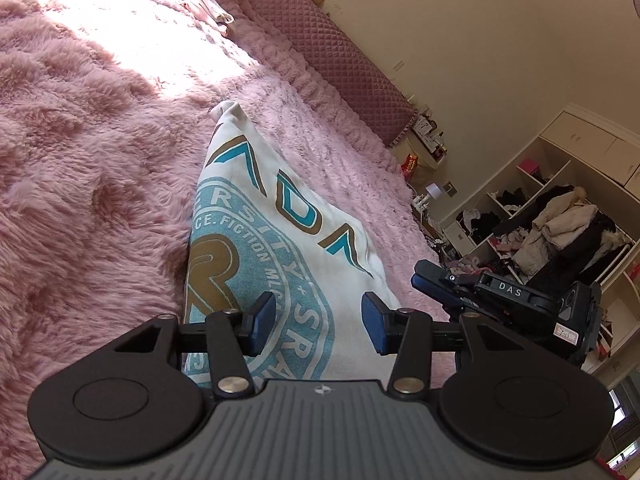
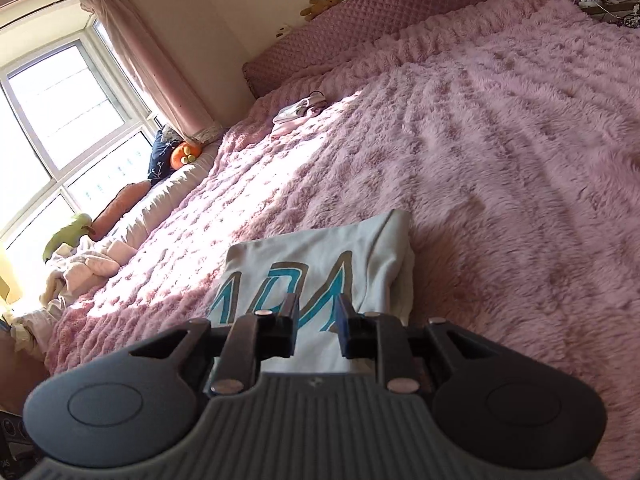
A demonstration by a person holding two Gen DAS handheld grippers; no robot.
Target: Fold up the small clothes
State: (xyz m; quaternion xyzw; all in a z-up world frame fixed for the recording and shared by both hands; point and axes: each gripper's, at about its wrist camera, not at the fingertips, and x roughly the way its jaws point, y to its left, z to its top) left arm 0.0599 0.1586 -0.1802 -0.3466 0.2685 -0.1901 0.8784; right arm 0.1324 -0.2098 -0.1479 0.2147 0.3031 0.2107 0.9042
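Observation:
A white T-shirt (image 1: 288, 232) with a teal and brown print lies folded on the fluffy pink bedspread (image 1: 92, 168). My left gripper (image 1: 318, 326) is open just above its near part, its blue pads apart and holding nothing. The right gripper (image 1: 472, 292) shows in the left wrist view at the shirt's right edge. In the right wrist view the same shirt (image 2: 304, 264) lies straight ahead, and my right gripper (image 2: 318, 322) is open over its near edge, the jaws a narrow gap apart and empty.
A small pile of folded pale clothes (image 2: 298, 112) lies far up the bed near the quilted pink headboard (image 2: 380, 20). Loose clothes (image 2: 76, 268) are heaped by the window. An open wardrobe (image 1: 560, 224) full of clothes stands to the right.

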